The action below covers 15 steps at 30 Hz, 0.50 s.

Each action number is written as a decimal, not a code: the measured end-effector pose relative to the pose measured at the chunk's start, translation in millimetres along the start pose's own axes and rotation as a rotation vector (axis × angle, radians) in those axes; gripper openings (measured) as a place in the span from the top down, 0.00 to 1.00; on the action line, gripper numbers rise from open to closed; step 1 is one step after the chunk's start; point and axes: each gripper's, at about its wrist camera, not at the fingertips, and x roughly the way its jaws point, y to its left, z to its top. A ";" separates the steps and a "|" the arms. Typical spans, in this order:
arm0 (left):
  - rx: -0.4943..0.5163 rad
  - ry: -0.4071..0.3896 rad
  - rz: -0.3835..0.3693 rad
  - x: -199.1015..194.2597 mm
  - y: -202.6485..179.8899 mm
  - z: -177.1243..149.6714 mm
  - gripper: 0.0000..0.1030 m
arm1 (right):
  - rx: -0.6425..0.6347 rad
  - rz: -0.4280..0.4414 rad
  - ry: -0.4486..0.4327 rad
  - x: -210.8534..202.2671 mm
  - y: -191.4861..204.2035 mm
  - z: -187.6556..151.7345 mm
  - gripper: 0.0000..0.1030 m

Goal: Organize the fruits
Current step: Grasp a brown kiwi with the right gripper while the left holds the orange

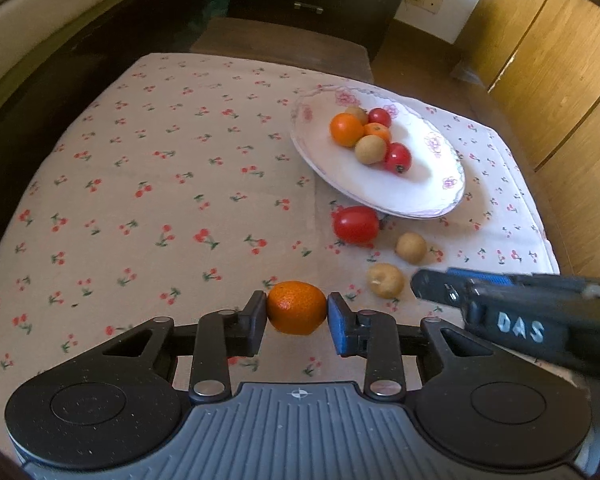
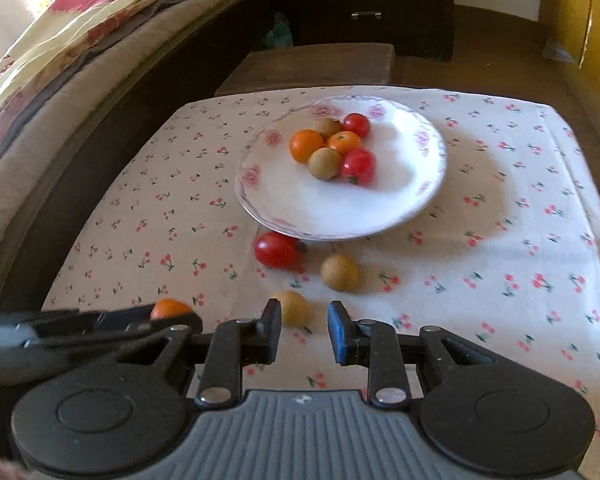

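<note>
My left gripper (image 1: 297, 314) is shut on an orange (image 1: 297, 307) just above the cloth; the orange also shows in the right wrist view (image 2: 169, 308). My right gripper (image 2: 304, 328) is open and empty, with a tan fruit (image 2: 293, 307) just ahead between its fingers; this fruit shows in the left wrist view too (image 1: 385, 280). A red tomato (image 2: 277, 249) and a second tan fruit (image 2: 339, 273) lie in front of the white floral plate (image 2: 332, 216). The plate holds several fruits: oranges, tan fruits and tomatoes (image 2: 332, 148).
The table wears a cherry-print cloth (image 1: 160, 184). A bed with folded bedding (image 2: 60, 60) runs along the left. A dark stool (image 2: 312, 64) and a drawer cabinet (image 2: 364, 4) stand beyond the table. Wooden cupboards (image 1: 560, 60) are at the right.
</note>
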 end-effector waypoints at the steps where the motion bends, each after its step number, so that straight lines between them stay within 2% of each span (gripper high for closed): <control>1: -0.003 0.004 0.002 0.9 2.0 0.5 0.60 | -0.002 -0.004 0.007 5.3 2.6 2.5 0.73; 9: -0.008 0.022 -0.008 8.4 4.7 0.4 0.60 | -0.020 0.002 0.046 29.8 12.3 8.1 0.73; 15: 0.005 0.035 0.010 13.7 6.3 -4.0 0.57 | -0.047 -0.032 0.056 40.1 16.3 6.5 0.73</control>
